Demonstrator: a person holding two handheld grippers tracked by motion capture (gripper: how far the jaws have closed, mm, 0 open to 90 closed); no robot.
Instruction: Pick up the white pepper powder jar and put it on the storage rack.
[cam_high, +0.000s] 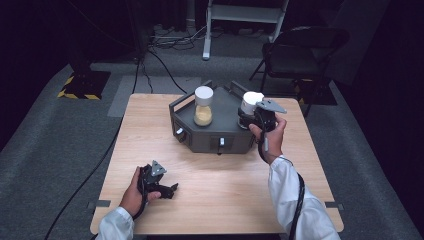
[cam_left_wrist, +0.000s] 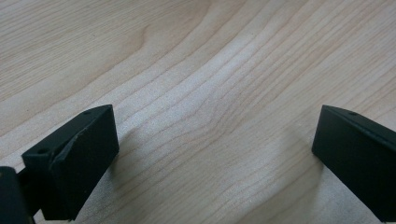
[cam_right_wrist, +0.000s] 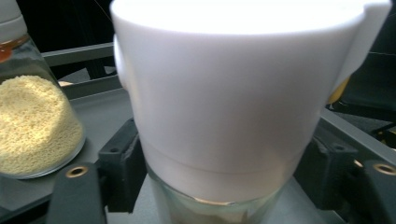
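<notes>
Pale wood bench (cam_high: 210, 175), dark room, grey carpet. White-capped jar (cam_right_wrist: 224, 116) upright on grey tray (cam_high: 210, 135), right side; right gripper (cam_high: 260, 120) jaws loosely flank it. Left gripper (cam_high: 159, 185) jaws wide, empty.

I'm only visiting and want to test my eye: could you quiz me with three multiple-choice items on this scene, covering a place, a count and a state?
1. Where does the left gripper rest?
A. on the wooden table
B. on the grey tray
C. on the chair

2. How many white-capped jars stand on the tray?
A. one
B. two
C. four

3. The left gripper's jaws are:
A. wide apart, holding nothing
B. clamped on a jar
C. shut together

Answers: 1 A, bare wood lies between its jaws. 2 B, the jar of yellow grains and the jar at the right gripper. 3 A, a wide gap shows.
</notes>
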